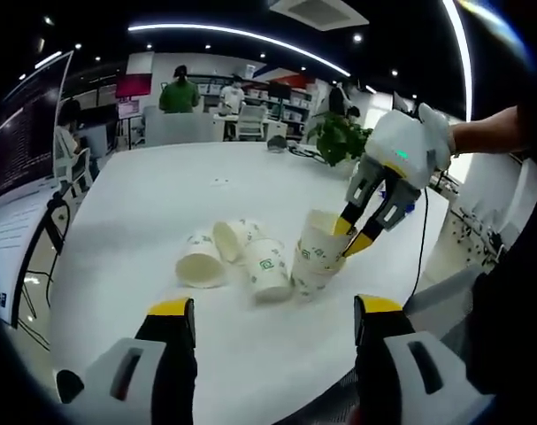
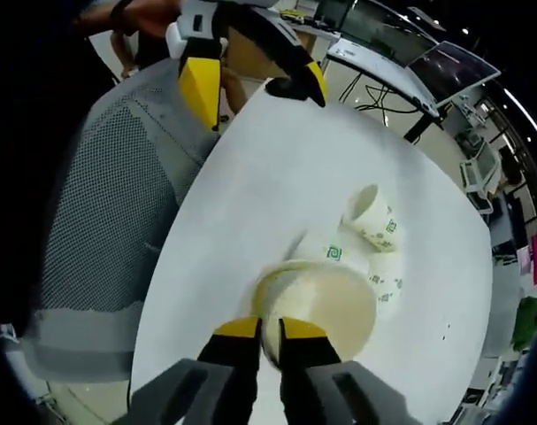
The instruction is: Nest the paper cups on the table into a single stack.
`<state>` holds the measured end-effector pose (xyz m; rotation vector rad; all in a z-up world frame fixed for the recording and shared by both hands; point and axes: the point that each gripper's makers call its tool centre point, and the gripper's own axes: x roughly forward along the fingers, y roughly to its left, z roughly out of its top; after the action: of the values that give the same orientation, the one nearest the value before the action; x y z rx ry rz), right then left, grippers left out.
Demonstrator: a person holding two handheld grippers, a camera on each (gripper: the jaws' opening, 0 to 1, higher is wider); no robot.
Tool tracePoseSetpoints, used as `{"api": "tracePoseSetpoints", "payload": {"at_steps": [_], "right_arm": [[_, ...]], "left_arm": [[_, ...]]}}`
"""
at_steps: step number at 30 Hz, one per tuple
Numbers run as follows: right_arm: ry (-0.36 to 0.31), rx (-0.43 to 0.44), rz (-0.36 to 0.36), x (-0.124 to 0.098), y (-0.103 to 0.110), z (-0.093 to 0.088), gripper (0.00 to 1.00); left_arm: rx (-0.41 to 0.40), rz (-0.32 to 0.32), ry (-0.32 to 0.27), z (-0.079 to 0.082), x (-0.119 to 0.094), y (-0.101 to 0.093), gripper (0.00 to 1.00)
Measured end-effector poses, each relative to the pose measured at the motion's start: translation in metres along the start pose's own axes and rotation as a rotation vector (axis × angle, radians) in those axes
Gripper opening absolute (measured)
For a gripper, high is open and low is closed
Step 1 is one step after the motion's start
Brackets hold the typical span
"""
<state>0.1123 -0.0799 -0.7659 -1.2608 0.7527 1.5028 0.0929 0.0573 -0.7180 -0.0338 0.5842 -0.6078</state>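
White table surface (image 1: 144, 221) carries the paper cups in the left gripper view. One cup (image 1: 200, 264) lies mouth-down at the left of the cluster, a second cup (image 1: 233, 237) lies on its side behind it, and a third cup (image 1: 268, 268) stands inverted just beside both. At the right of the cluster, a partial stack (image 1: 319, 258) leans, with its top cup held at the rim by the right gripper (image 1: 356, 235). The left gripper (image 1: 272, 323) hangs near the table edge, jaws spread wide with nothing between them.

In the right gripper view, the right gripper (image 2: 270, 341) has its jaws pressed close on the near rim of the held cup (image 2: 326, 301), one jaw inside the mouth and one outside. A loose cup (image 2: 372, 215) lies on its side beyond.

Risk assessment: the grip takes only a thin rim wall. Excess squeeze would likely crease the paper. A tilted pull could topple the leaning stack or lift the nested cups with it. The unsupported stack base may slide on the smooth table.
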Motion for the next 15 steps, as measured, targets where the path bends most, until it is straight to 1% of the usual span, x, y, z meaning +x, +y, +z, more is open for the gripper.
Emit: {"api": "tracePoseSetpoints", "payload": {"at_steps": [8, 15], "right_arm": [[-0.008, 0.001, -0.005, -0.0009, -0.0013, 0.0022, 0.08], [-0.033, 0.031, -0.002, -0.0054, -0.0021, 0.0034, 0.10]], "left_arm": [[-0.005, 0.004, 0.003, -0.0019, 0.0000, 0.0012, 0.71], [-0.009, 0.004, 0.002, -0.0012, -0.0001, 0.0009, 0.71]]}}
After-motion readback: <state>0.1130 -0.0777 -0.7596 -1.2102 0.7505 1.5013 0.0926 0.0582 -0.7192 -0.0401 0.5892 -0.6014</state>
